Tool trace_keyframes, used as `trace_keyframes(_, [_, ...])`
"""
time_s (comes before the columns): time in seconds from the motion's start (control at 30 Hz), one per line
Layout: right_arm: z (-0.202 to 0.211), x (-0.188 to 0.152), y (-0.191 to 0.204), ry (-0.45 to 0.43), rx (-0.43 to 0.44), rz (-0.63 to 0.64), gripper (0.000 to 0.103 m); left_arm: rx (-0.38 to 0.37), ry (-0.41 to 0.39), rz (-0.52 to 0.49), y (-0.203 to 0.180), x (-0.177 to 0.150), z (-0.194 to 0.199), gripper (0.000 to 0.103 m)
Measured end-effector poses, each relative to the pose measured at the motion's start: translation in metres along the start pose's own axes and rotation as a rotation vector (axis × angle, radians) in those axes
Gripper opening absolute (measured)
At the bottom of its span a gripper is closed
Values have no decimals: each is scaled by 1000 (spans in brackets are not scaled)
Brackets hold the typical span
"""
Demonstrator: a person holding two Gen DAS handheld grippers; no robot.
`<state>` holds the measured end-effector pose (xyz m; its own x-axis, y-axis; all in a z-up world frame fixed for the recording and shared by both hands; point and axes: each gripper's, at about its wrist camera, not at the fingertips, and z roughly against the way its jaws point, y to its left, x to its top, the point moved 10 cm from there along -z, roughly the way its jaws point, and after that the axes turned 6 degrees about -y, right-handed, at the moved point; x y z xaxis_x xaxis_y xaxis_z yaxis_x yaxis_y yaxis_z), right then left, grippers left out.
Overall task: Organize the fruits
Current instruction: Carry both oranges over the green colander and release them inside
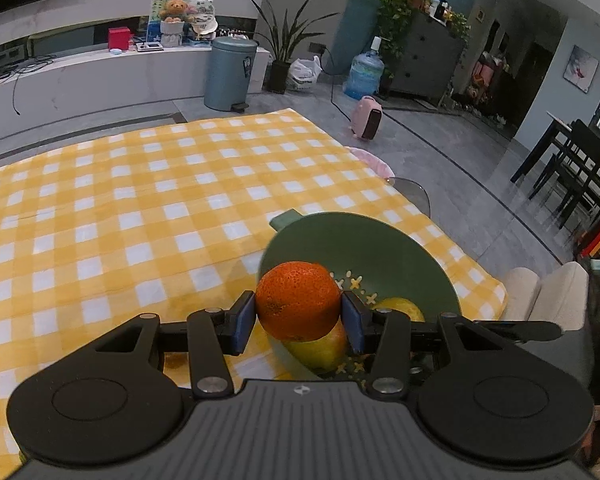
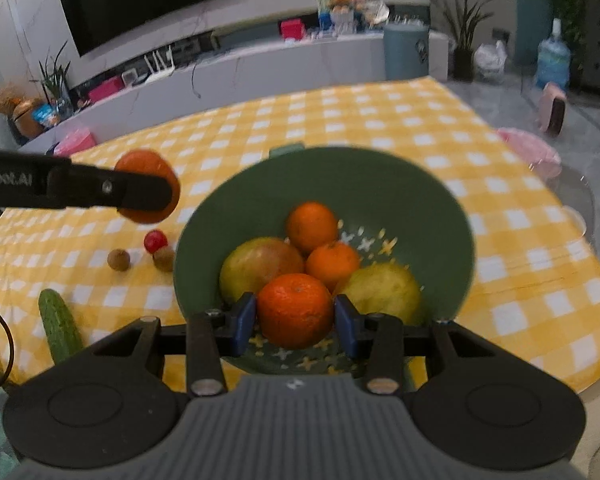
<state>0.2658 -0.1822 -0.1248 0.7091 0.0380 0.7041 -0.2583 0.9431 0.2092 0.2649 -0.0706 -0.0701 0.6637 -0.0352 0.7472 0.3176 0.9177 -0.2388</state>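
My left gripper (image 1: 299,314) is shut on an orange (image 1: 298,300), blue pads pressing both its sides, held over the near left rim of a green colander bowl (image 1: 380,226). A yellow fruit (image 1: 320,346) lies in the bowl below it. In the right wrist view my right gripper (image 2: 295,320) is shut on another orange (image 2: 294,310) above the near part of the same bowl (image 2: 340,158). Inside lie two more oranges (image 2: 312,226) and two yellow-green fruits (image 2: 260,266). The left gripper (image 2: 148,196) with its orange (image 2: 144,164) hangs to the bowl's left.
On the yellow checked cloth (image 2: 420,128) left of the bowl lie a small red fruit (image 2: 155,241), two small brown fruits (image 2: 119,259) and a cucumber (image 2: 60,324). A pink stool (image 2: 530,152) stands past the table's right edge. A pale cushion (image 1: 548,292) is at the right.
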Motion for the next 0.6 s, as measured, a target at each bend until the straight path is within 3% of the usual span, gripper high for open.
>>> trace_keyframes(0.33, [-1, -5, 1, 38, 17, 8, 41, -8, 44, -32, -16, -7, -8, 52])
trace_keyframes(0.6, [10, -2, -4, -2, 58, -44, 45, -2, 72, -42, -19, -10, -13, 52])
